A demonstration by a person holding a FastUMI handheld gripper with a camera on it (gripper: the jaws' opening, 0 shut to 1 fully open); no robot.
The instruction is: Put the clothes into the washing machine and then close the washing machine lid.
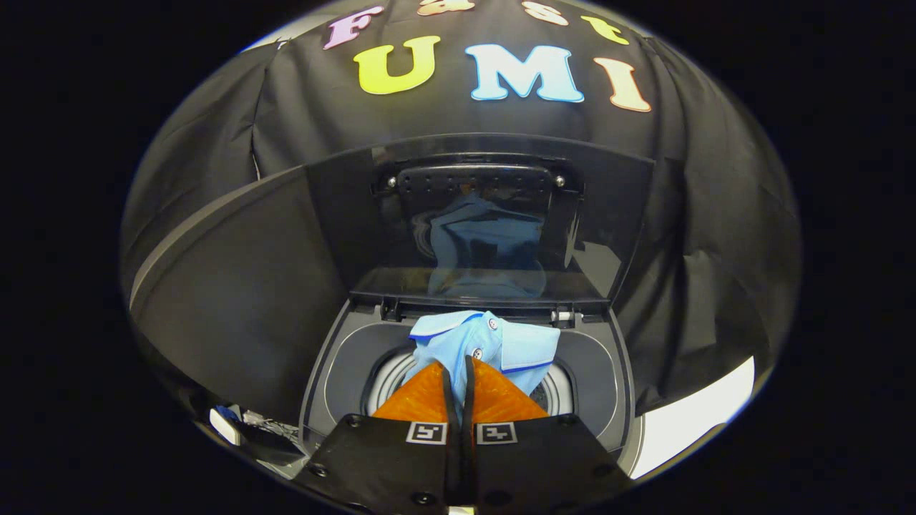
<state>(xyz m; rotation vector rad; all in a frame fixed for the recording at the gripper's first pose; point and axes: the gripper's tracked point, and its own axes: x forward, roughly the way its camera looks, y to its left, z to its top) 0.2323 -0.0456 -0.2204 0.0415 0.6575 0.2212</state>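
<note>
Gripper view: tongs point(459, 366) clenched on a light blue shirt point(494, 343) above the open washing machine point(343, 357).
Shirt not yet dropped into the drum; lid point(608, 214) stands raised, closing remains.

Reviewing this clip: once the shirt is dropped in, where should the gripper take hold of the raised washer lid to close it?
Probably the lid's top free edge, reached from the front and above. It stands upright, hinged at the rear behind the drum opening. The gripper is shut on the blue shirt over that opening.
</note>
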